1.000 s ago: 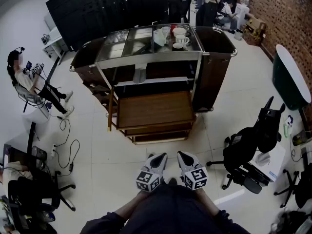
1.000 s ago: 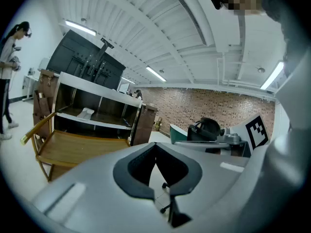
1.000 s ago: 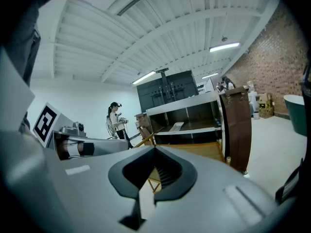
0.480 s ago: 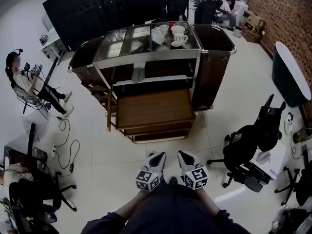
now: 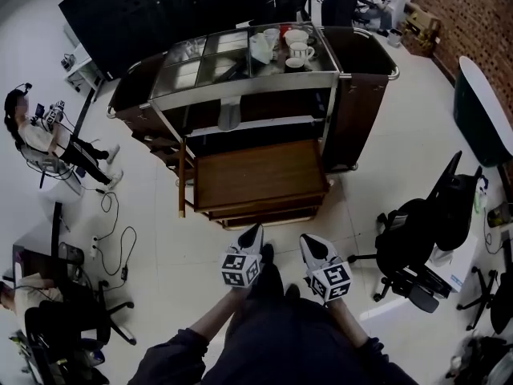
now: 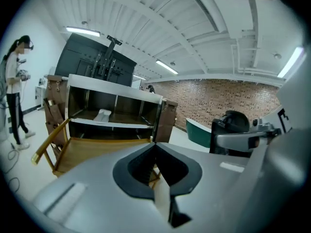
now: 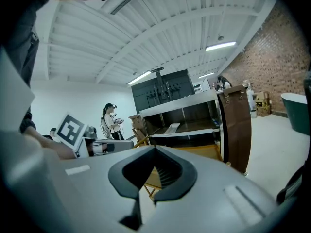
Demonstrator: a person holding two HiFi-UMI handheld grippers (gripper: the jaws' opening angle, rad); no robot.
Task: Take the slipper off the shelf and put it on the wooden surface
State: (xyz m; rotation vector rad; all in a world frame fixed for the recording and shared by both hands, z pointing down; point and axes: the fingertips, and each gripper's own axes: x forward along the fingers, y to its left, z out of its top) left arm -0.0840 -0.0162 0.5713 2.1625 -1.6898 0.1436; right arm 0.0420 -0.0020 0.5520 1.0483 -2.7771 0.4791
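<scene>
A pale slipper (image 5: pixel 229 115) lies on the middle shelf of a dark service cart (image 5: pixel 353 95), under its metal top. In the left gripper view the slipper (image 6: pixel 102 115) shows on that shelf, and the right gripper view has the slipper (image 7: pixel 171 128) there too. A low wooden surface (image 5: pixel 260 175) juts out in front of the cart. My left gripper (image 5: pixel 254 233) and right gripper (image 5: pixel 309 242) hover side by side close to my body, short of the wooden surface. Both are shut and hold nothing. Seen from its own camera, the left gripper (image 6: pixel 155 146) has its tips meeting, as does the right gripper (image 7: pixel 155 149).
White cups (image 5: pixel 295 48) stand on the cart's top. A person (image 5: pixel 36 131) stands at the far left near cables (image 5: pixel 112 239) on the floor. Black office chairs (image 5: pixel 417 239) are at the right, and a dark green table (image 5: pixel 481 107) further right.
The cart and the wooden surface have come closer and lower in the head view. The two grippers have drawn slightly apart, the left one a little forward.
</scene>
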